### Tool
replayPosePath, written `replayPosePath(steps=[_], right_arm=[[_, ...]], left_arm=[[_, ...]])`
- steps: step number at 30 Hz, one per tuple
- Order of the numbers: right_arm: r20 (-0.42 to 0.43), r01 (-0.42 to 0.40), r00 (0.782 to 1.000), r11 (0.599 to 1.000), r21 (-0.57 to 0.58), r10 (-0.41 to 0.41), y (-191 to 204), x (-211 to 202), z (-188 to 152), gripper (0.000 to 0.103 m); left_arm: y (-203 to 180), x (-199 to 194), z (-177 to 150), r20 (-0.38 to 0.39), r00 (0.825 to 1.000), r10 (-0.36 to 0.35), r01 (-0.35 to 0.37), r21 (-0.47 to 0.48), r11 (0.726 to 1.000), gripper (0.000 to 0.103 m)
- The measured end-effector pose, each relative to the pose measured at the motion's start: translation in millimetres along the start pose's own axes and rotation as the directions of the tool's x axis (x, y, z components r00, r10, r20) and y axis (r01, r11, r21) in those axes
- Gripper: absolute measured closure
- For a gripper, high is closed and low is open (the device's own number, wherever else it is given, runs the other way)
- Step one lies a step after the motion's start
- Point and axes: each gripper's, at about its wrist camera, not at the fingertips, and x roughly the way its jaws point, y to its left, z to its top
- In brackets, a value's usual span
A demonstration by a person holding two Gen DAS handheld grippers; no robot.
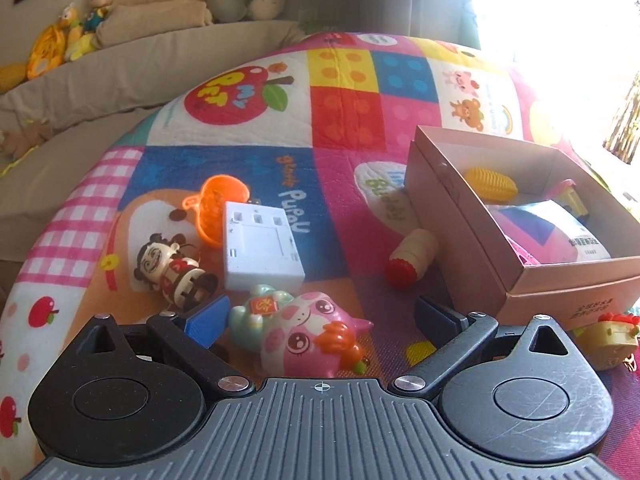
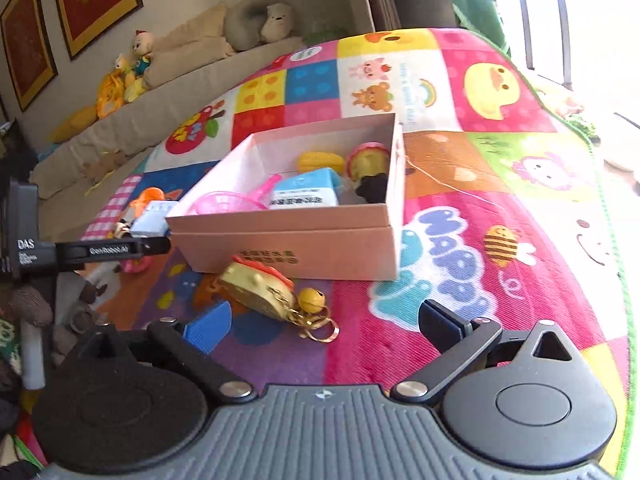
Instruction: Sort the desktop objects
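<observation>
Several toys already sat in the box (image 2: 280,236), more waited outside
Both grippers, left (image 1: 320,316) and right (image 2: 324,324), gaped wide and empty; the pink figure (image 1: 308,332) lay between the left jaws, untouched

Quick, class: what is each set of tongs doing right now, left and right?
Left tongs: open, holding nothing, with the pink pig toy between the fingers.
Right tongs: open, empty, near the gold keychain.
</observation>
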Motion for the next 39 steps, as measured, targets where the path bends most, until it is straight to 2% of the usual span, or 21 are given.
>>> replayPosePath(steps=[2,5,6,8,13,15,17,21,23,26,28,32,37,39], right_arm=[[0.014,0.030,0.999,1.000,-0.010,-0.030,-3.3,0.3,-9.1,0.001],[0.028,0.022,0.999,1.000,0.016,-0.023,-6.7,5.0,-15.6,0.000],[0.026,0.024,0.999,1.000,0.012,-0.024,-6.8,6.0,-16.6,0.000],[0.022,0.011,1.000,1.000,0.006,-0.012,-6.4,8.1,-17.0,0.000],[-0.034,0.001,0.999,0.999,0.045,0.001,-10.4,17.8,-17.6,0.000],[-0.031,0.002,1.000,0.999,0.044,0.000,-10.3,17.6,-18.3,0.000],[-0.031,0.002,1.000,0.999,0.044,-0.001,-10.1,17.4,-18.8,0.000],[-0.035,0.008,0.999,0.999,0.039,-0.007,-8.9,18.0,-19.6,0.000],[-0.040,0.018,0.999,0.999,0.026,-0.017,-7.1,19.1,-19.6,0.000],[-0.049,0.035,0.998,0.999,0.004,-0.035,-4.5,20.4,-19.4,0.000],[-0.052,0.041,0.998,0.999,-0.004,-0.041,-3.2,21.3,-19.6,0.000],[-0.065,0.053,0.996,0.998,-0.033,-0.056,0.2,23.5,-19.8,0.000],[-0.091,0.071,0.993,0.992,-0.102,-0.081,7.2,27.7,-20.6,0.000],[-0.102,0.072,0.991,0.989,-0.132,-0.086,10.6,28.5,-20.2,0.000]], left_arm=[[-4.2,2.0,0.0,-0.002,1.000,0.031,-0.031,0.006,1.000,0.002],[-2.0,-2.9,0.1,0.004,0.999,0.041,-0.041,-0.020,0.999,0.004],[-1.2,-5.5,-0.6,0.010,0.999,0.048,-0.048,-0.023,0.999,0.006],[0.4,-9.0,-2.0,0.009,0.998,0.061,-0.061,-0.021,0.998,0.022],[-0.5,-17.4,-6.3,0.006,0.997,0.081,-0.081,-0.018,0.997,0.028],[-4.4,-25.9,-10.0,-0.008,0.997,0.072,-0.072,-0.008,0.997,0.029],[-9.0,-39.8,-16.9,-0.038,0.999,0.034,-0.034,-0.005,0.999,0.028],[-19.2,-68.3,-34.3,-0.083,0.993,-0.089,0.090,-0.001,0.996,0.023],[-26.3,-80.8,-45.0,-0.092,0.984,-0.155,0.157,0.011,0.988,0.012],[-35.7,-93.5,-55.7,-0.104,0.963,-0.249,0.253,0.022,0.967,0.009],[-41.9,-100.8,-58.5,-0.090,0.955,-0.284,0.289,0.058,0.955,0.008],[-44.5,-106.7,-54.0,-0.025,0.974,-0.226,0.227,0.132,0.965,0.006],[-33.7,-91.8,-51.2,0.013,0.995,-0.102,0.100,0.114,0.988,0.004],[-27.5,-87.4,-55.2,0.005,0.997,-0.082,0.081,0.090,0.993,0.004]])
